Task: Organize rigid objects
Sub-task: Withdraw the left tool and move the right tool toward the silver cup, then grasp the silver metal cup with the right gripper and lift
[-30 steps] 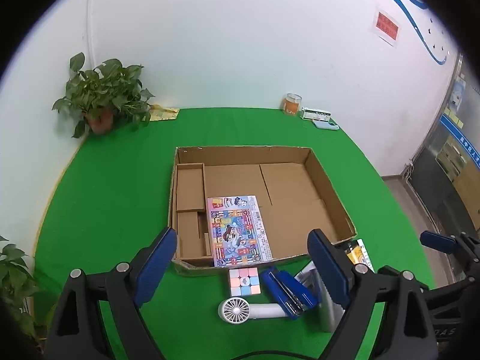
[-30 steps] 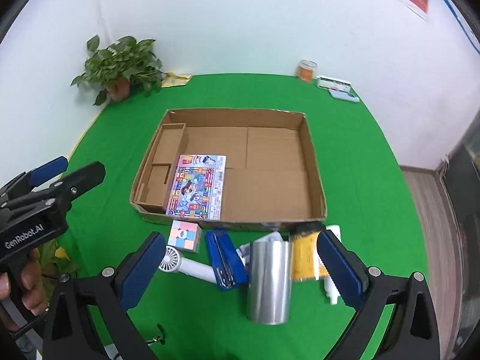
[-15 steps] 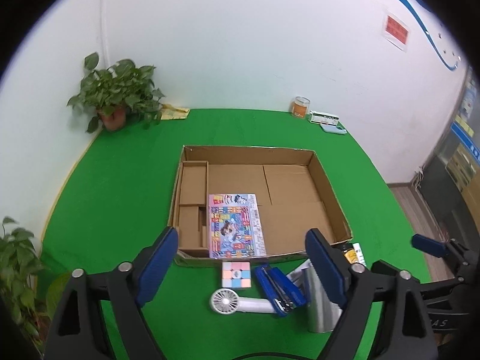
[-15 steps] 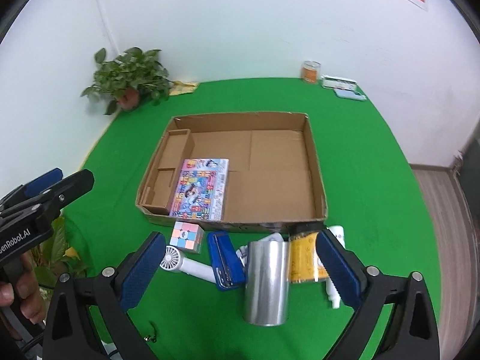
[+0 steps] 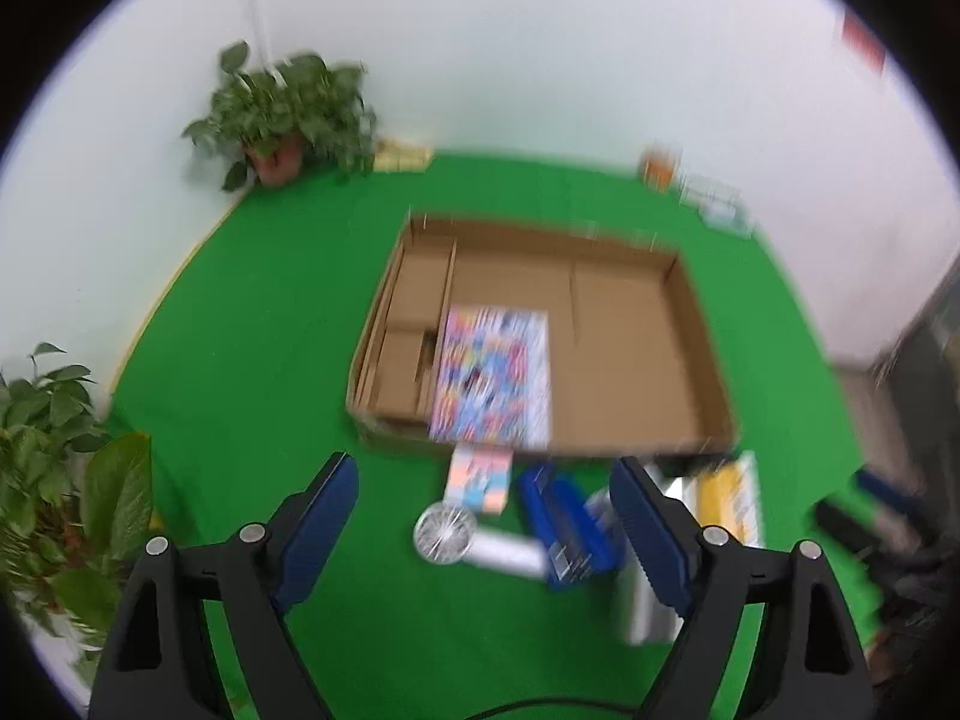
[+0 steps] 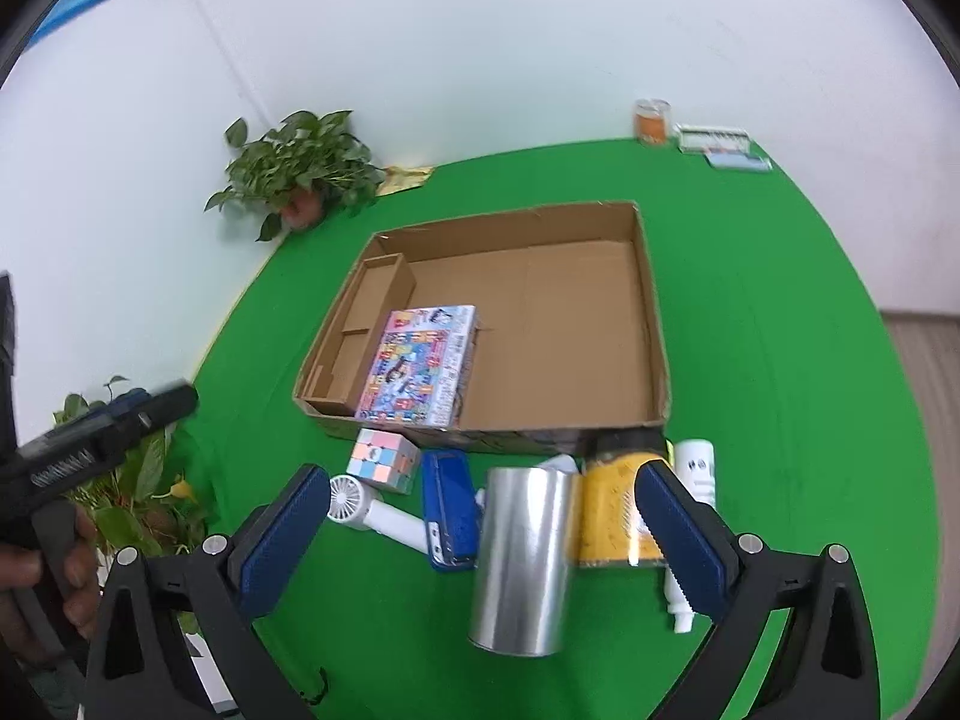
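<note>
Left gripper (image 5: 483, 531) fingers empty, opening over the fan (image 5: 445, 536). Right gripper (image 6: 480, 531) fingers spread, empty, above the can (image 6: 521, 561).

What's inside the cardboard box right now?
Inside the cardboard box, only a colourful flat game box shows, lying by the divider of the two small, bare left compartments. The rest of the floor is bare cardboard. Anything under the game box is covered.

Black claw (image 6: 480, 516) frames, blue ribbed pads (image 6: 675, 531), silver screws, thin black cable.
</note>
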`<state>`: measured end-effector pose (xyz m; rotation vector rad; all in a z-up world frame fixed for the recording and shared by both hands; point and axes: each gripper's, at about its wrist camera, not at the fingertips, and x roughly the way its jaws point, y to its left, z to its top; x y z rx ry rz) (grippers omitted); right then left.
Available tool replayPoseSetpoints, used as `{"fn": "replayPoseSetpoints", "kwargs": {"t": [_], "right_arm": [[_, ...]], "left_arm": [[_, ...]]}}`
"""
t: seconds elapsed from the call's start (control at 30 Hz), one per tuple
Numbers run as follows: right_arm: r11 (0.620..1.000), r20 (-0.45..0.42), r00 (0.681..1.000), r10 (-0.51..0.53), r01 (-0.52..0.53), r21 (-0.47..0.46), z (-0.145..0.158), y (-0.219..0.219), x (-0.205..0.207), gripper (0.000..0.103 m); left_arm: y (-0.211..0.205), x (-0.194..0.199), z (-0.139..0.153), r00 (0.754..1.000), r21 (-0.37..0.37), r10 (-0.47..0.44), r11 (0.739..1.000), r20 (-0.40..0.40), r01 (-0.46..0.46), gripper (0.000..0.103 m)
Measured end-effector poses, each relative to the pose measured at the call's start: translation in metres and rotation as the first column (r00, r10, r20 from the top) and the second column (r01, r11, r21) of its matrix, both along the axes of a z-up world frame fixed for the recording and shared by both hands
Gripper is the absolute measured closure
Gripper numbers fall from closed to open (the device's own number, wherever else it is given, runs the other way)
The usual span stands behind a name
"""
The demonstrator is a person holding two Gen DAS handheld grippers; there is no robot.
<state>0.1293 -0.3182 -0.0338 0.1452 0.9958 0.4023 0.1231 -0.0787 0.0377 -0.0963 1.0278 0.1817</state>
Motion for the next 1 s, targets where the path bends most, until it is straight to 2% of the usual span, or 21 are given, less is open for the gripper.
{"fn": "replayPoseSetpoints", "kwargs": {"t": [0.07, 0.17, 0.23, 0.37, 0.6, 0.7, 0.8, 0.9, 1.0], "right_arm": [[1.0, -0.034, 0.999, 0.003, -0.003, 0.005, -0.012, -0.01, 0.002, 0.001], [1.0, -0.107, 0.994, -0.001, 0.0, -0.013, -0.039, -0.021, 0.003, 0.001], [1.0, -0.187, 0.982, 0.001, -0.006, -0.029, -0.067, -0.022, 0.002, 0.001], [1.0, -0.332, 0.943, -0.023, 0.02, -0.011, -0.118, -0.013, -0.005, 0.001], [0.995, -0.407, 0.91, -0.084, 0.056, -0.08, -0.193, 0.019, 0.0, 0.001], [0.995, -0.452, 0.89, -0.063, 0.019, -0.101, -0.224, 0.035, 0.008, 0.004], [0.994, -0.485, 0.873, -0.054, 0.001, -0.108, -0.242, 0.043, 0.008, 0.019], [0.99, -0.471, 0.882, -0.026, -0.042, -0.133, -0.247, 0.047, -0.006, 0.019], [0.986, -0.488, 0.873, 0.001, -0.081, -0.143, -0.252, 0.045, -0.033, 0.019]], "left_arm": [[-0.004, 0.006, -0.018, 0.996, -0.005, -0.029, 1.0, -0.086, 0.028, 0.017], [-0.007, 0.008, -0.033, 0.991, -0.074, -0.067, 0.996, -0.116, 0.058, 0.017], [-0.009, 0.01, -0.044, 0.986, -0.106, -0.098, 0.991, -0.139, 0.083, 0.017], [-0.008, 0.016, -0.064, 0.969, -0.161, -0.162, 0.978, -0.186, 0.132, 0.017], [0.007, 0.022, -0.082, 0.96, -0.235, -0.209, 0.958, -0.186, 0.163, 0.018], [0.016, 0.019, -0.088, 0.963, -0.25, -0.191, 0.958, -0.192, 0.141, 0.018], [0.023, 0.011, -0.097, 0.963, -0.283, -0.172, 0.953, -0.207, 0.109, 0.018], [0.021, 0.005, -0.109, 0.957, -0.324, -0.178, 0.941, -0.231, 0.097, 0.018], [0.008, 0.0, -0.126, 0.941, -0.406, -0.216, 0.909, -0.26, 0.096, 0.018]]}}
